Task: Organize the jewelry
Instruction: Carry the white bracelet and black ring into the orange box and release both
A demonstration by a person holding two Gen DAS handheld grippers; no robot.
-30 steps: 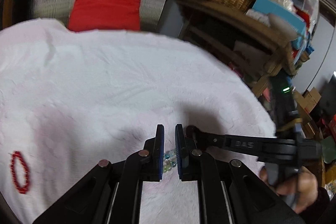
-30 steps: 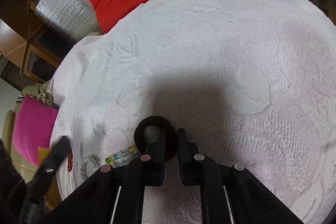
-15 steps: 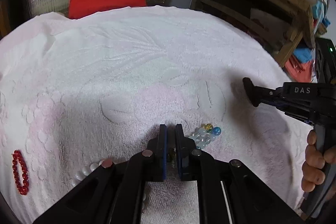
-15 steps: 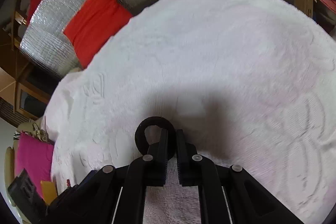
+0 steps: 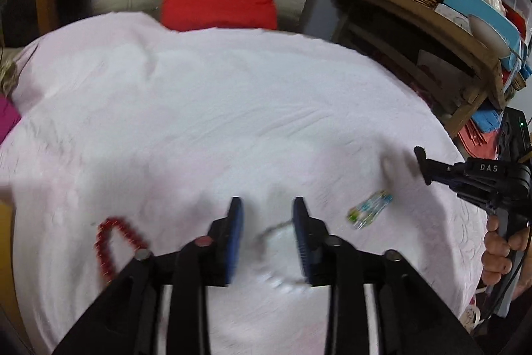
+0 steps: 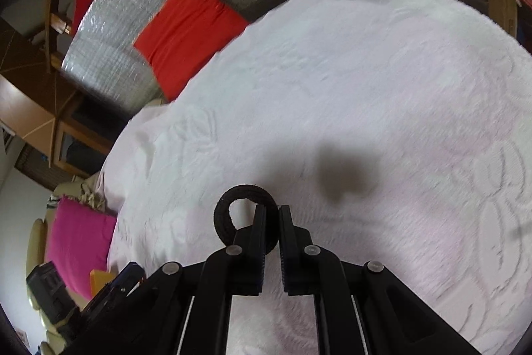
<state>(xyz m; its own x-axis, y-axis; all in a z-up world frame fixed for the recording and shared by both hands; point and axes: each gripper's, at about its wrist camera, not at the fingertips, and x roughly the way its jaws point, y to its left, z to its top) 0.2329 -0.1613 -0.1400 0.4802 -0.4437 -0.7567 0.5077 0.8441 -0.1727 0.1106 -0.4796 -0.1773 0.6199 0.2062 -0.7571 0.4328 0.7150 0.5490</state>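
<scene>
White embossed terry cloth [image 5: 266, 108] over the desk bears, left to right of the opening, empty left tongs [image 5: 267, 223]: red bead bracelet [image 5: 109, 238], blurred pale beads [image 5: 282, 280] between, multicoloured glass beads [image 5: 369, 210]; right tongs [image 6: 272, 222] clamp a black ring [image 6: 229, 208]; sorting looks barely begun.

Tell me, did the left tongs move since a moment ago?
Yes. In the left wrist view the left tongs have slid left across the towel: the colourful bead bracelet now lies off to their right, the red bracelet nearer. Their jaws are opening.
</scene>
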